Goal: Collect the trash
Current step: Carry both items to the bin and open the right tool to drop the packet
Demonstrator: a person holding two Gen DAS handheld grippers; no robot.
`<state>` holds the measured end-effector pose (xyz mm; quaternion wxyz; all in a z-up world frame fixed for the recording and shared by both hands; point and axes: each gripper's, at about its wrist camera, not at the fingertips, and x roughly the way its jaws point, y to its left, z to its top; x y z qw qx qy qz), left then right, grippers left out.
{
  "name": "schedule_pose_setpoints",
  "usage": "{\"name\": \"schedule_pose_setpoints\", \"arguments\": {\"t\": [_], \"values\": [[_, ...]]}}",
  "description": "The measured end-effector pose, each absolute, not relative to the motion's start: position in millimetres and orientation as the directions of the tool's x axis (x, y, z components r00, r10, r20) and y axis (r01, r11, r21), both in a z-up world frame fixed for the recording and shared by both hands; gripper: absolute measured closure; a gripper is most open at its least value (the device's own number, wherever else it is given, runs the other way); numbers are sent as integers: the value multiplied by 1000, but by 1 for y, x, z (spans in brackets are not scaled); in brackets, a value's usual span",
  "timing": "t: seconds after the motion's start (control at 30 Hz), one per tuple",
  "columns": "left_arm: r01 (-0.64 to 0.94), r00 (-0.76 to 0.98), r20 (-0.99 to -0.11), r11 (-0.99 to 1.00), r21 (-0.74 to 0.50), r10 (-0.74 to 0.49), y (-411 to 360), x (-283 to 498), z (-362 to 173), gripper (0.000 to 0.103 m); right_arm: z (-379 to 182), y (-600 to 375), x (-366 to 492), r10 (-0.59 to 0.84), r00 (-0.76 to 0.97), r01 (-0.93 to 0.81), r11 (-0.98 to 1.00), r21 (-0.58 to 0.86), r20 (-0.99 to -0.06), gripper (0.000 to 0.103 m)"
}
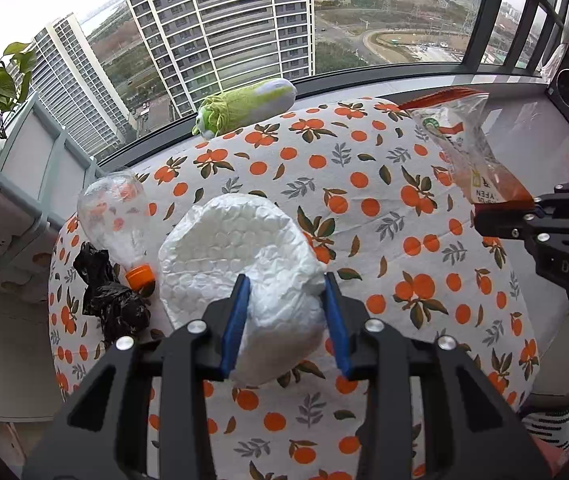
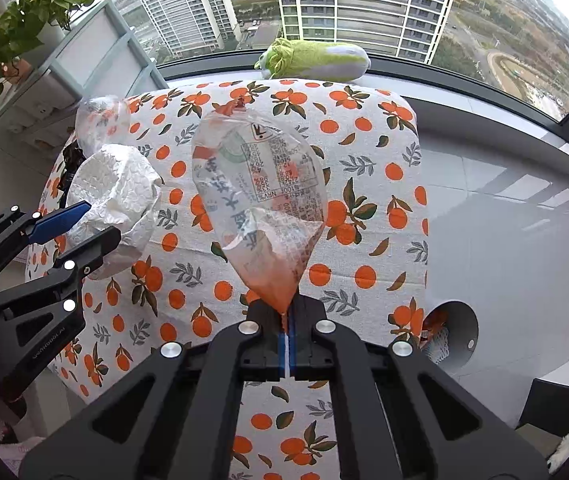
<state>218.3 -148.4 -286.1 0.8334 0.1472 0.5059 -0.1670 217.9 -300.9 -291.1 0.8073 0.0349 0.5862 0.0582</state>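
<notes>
bottle (image 1: 114,220), black bag (image 1: 110,300), plush cabbage (image 1: 244,106)

On the table (image 1: 364,208), the bottle (image 1: 114,220) lies left of the bubble wrap (image 1: 240,256), the crumpled bag (image 1: 104,296) beside the bottle; the plush cabbage (image 1: 244,108) sits behind on the windowsill (image 1: 424,84)

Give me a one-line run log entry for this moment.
left gripper: shut on bubble wrap | right gripper: shut on snack bag | on table: plastic bottle, black bag
</notes>
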Motion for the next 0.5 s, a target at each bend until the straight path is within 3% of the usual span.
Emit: {"name": "schedule_pose_setpoints", "arguments": {"t": [0.27, 0.5], "values": [[580, 433, -866, 812, 55, -250, -192, 190, -253, 66, -273, -352, 158, 94, 349, 138, 979, 150, -932, 102], [699, 394, -858, 713, 46, -331, -269, 164, -244, 66, -295, -451, 94, 0, 310, 370, 921, 120, -951, 103]]}}
